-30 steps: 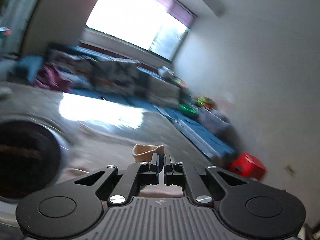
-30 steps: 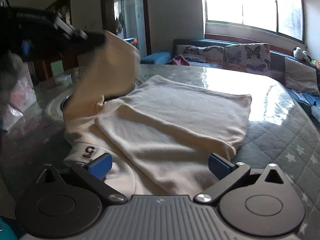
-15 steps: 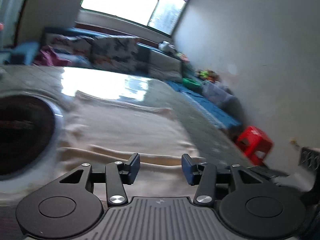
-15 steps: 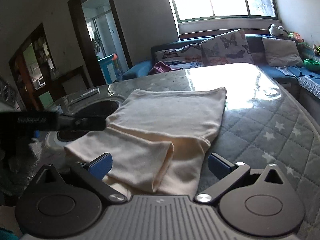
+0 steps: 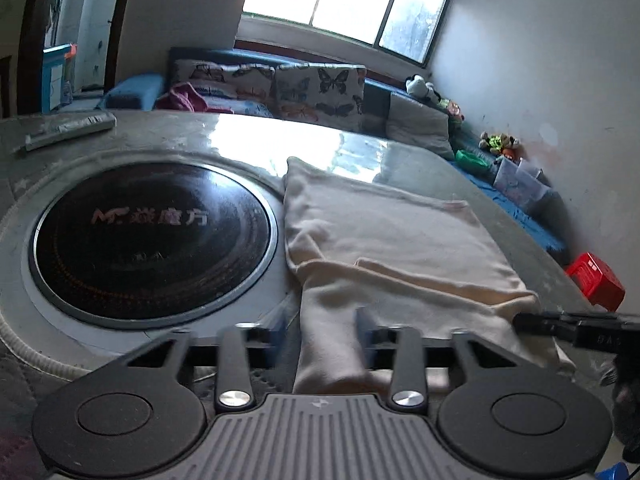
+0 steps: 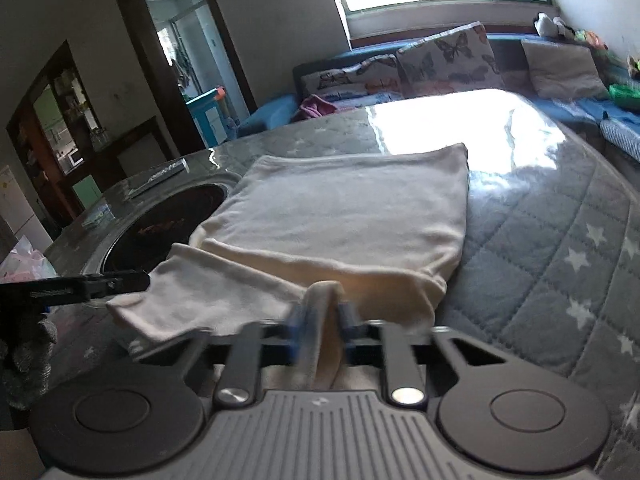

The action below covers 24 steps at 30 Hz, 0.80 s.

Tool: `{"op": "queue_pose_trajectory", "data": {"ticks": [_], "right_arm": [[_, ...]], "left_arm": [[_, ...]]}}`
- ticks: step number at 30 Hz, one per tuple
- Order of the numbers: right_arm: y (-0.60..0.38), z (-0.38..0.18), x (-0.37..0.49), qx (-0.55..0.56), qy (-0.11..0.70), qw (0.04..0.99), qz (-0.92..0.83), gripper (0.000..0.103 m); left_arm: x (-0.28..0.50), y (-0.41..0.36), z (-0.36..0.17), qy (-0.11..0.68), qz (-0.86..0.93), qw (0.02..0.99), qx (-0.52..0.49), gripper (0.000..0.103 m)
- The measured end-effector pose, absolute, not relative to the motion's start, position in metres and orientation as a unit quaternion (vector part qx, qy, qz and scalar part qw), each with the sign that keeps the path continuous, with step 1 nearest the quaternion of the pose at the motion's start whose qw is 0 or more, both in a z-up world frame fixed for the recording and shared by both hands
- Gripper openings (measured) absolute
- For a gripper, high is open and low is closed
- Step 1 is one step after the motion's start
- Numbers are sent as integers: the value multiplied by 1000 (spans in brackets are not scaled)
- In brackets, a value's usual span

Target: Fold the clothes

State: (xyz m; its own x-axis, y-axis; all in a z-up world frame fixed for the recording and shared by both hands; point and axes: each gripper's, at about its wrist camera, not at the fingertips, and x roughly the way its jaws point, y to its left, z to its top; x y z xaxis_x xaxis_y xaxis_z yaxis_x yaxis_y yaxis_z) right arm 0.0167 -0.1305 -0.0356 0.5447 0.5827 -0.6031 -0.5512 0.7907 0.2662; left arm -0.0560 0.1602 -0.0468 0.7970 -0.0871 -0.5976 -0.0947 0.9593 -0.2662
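A cream garment lies partly folded on the quilted grey table, beside a round black cooktop. In the left wrist view my left gripper is at the garment's near edge with its fingers open on either side of a strip of cloth. In the right wrist view my right gripper has its blue pads closed on a raised fold of the garment at its near edge. The right gripper's tip shows in the left wrist view, and the left gripper's tip shows in the right wrist view.
A round black cooktop is set into the table left of the garment. A flat grey box lies at the table's far left. A sofa with butterfly cushions runs behind the table. A red stool stands on the floor.
My left gripper let go of the lifted sleeve, opened and came down to the garment's near edge. My right gripper went from wide open to closed on a fold of cloth.
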Motion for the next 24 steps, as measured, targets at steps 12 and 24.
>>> {"op": "queue_pose_trajectory", "data": {"ticks": [12, 24], "right_arm": [[-122, -41, 19, -21, 329, 896, 299, 37], [-119, -44, 9, -38, 293, 900, 320, 85]], "left_arm": [[-58, 167, -47, 317, 40, 938, -135, 23], [-24, 143, -38, 302, 39, 945, -119, 87]]}}
